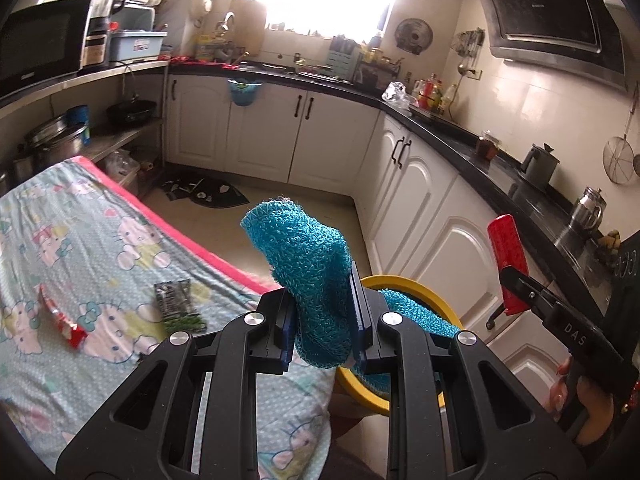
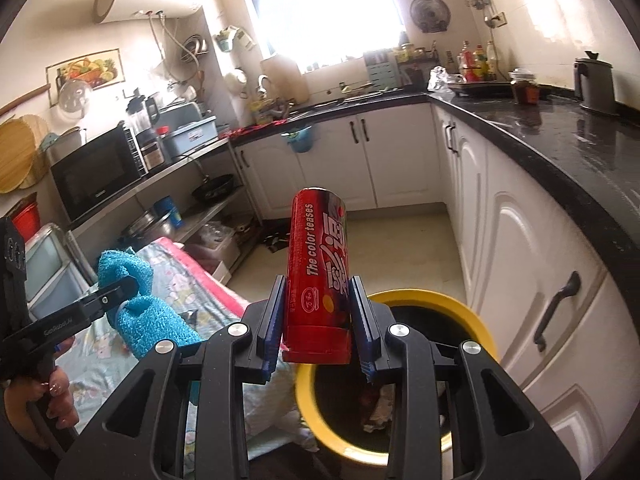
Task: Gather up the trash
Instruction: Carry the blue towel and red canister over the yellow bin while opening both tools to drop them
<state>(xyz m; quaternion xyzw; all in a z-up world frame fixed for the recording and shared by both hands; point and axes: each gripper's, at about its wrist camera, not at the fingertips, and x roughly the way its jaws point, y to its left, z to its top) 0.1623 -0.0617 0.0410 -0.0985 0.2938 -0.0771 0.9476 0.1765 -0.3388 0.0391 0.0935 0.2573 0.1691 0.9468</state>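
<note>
My left gripper is shut on a teal knitted cloth that sticks up between its blue pads and trails down over the yellow-rimmed bin behind it. My right gripper is shut on a red cylindrical tube printed "The color teases", held upright above the near rim of the bin. Crumpled paper lies inside the bin. In the left wrist view the red tube and right gripper appear at right. On the patterned sheet lie a red wrapper and a black-green packet.
White cabinets under a black counter run along the right. A metal shelf with a microwave and pots stands at left. A dark mat lies on the tiled floor. A hand grips the left tool's handle.
</note>
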